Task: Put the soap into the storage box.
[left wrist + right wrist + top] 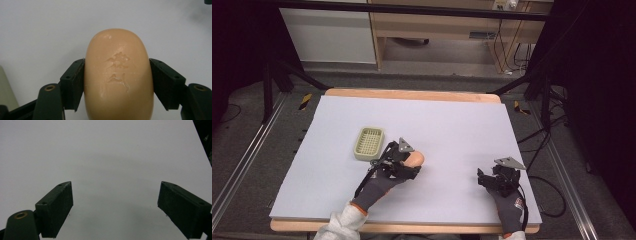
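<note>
An orange oval bar of soap (118,75) with a stamped mark on top is clamped between both pads of my left gripper (117,82). From above, the soap (416,159) sticks out of the left gripper (409,162) near the middle of the mat, just right of a pale green slotted soap dish (369,143). My right gripper (492,180) rests low at the front right of the mat. In the right gripper view its jaws (115,207) stand wide apart with bare mat between them.
A pale lilac mat (452,125) covers the wooden table (412,95). Beyond the far edge lie grey floor, black frame legs and wooden furniture. Cables trail at the right side of the table.
</note>
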`<state>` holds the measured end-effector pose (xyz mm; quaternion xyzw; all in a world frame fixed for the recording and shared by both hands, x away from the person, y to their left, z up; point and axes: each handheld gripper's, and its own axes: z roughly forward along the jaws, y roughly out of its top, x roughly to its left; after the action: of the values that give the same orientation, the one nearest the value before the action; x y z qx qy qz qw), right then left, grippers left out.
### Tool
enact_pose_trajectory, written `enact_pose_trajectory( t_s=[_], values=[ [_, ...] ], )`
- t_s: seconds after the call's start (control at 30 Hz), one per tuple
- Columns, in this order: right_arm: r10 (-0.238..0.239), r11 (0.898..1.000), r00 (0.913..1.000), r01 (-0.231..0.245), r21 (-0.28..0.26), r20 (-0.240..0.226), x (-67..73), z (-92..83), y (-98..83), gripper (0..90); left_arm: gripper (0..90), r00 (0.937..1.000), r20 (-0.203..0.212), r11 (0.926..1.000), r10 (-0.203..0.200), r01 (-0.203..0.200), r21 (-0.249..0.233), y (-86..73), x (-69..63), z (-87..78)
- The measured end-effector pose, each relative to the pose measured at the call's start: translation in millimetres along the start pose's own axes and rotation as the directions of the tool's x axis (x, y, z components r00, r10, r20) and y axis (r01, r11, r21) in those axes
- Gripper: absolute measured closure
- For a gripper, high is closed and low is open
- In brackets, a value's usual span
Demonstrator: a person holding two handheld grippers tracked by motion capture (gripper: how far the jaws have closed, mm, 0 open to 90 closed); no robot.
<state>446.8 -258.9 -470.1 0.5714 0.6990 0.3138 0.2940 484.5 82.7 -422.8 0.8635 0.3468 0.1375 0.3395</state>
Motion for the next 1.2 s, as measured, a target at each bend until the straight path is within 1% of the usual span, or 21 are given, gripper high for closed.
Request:
enact_pose_trajectory(
  t_s=[0.23, 0.37, 0.57, 0.7, 0.73, 0.77, 0.8, 0.87, 0.9, 1.1, 1.2],
  values=[
    [0.002, 1.0, 1.0, -0.002, 0.003, 0.002, 0.6, -0.1, 0.0, 13.1, 31.5, 0.9996, -0.009, 0.9995, -0.028, 0.028, -0.017, -11.0, 11.1, -10.5],
    [0.003, 1.0, 1.0, -0.003, 0.0, 0.001, 0.9, 0.1, 0.0, 13.1, 31.5, 0.9992, -0.023, 0.9992, -0.034, 0.034, -0.023, -16.2, 17.7, -16.5],
    [-0.002, 1.0, 1.0, 0.002, 0.001, 0.002, 0.1, 0.0, -0.1, 13.1, 31.5, 0.9973, -0.034, 0.9966, -0.065, 0.063, -0.054, -19.5, 28.0, -28.0],
    [0.0, 1.0, 1.0, 0.0, -0.001, -0.001, -0.1, -0.5, 0.1, 13.1, 31.5, 0.9952, -0.056, 0.9951, -0.08, 0.077, -0.063, -21.5, 34.7, -33.5],
    [0.001, 1.0, 1.0, -0.001, -0.001, -0.002, -0.1, -0.7, 0.1, 13.1, 31.6, 0.9943, -0.058, 0.9939, -0.089, 0.085, -0.07, -21.7, 35.5, -33.9],
    [0.0, 1.0, 1.0, 0.0, -0.002, -0.002, -0.3, -0.9, 0.1, 13.1, 31.6, 0.9942, -0.06, 0.994, -0.09, 0.086, -0.068, -22.0, 37.1, -35.1],
    [0.002, 1.0, 1.0, -0.002, -0.003, -0.003, -0.2, -1.0, 0.1, 13.1, 31.6, 0.9929, -0.064, 0.9925, -0.1, 0.095, -0.077, -22.2, 38.0, -35.6],
    [0.003, 1.0, 1.0, -0.003, -0.002, -0.002, -0.3, -1.0, 0.1, 13.1, 31.6, 0.9923, -0.07, 0.9923, -0.103, 0.097, -0.077, -22.6, 41.1, -37.8],
    [0.003, 1.0, 1.0, -0.003, -0.002, -0.003, -0.3, -1.0, 0.1, 13.1, 31.6, 0.9911, -0.072, 0.9908, -0.112, 0.106, -0.084, -22.7, 42.2, -38.3],
    [-0.004, 1.0, 1.0, 0.004, -0.005, -0.001, -0.4, -1.0, 0.2, 13.1, 31.5, 0.9865, -0.089, 0.9866, -0.138, 0.128, -0.1, -23.0, 52.0, -44.0],
    [0.003, 1.0, 1.0, -0.003, -0.004, -0.003, 0.2, -1.0, 0.4, 13.1, 31.6, 0.9832, -0.097, 0.9834, -0.155, 0.144, -0.111, -23.4, 57.3, -46.5]
  ],
)
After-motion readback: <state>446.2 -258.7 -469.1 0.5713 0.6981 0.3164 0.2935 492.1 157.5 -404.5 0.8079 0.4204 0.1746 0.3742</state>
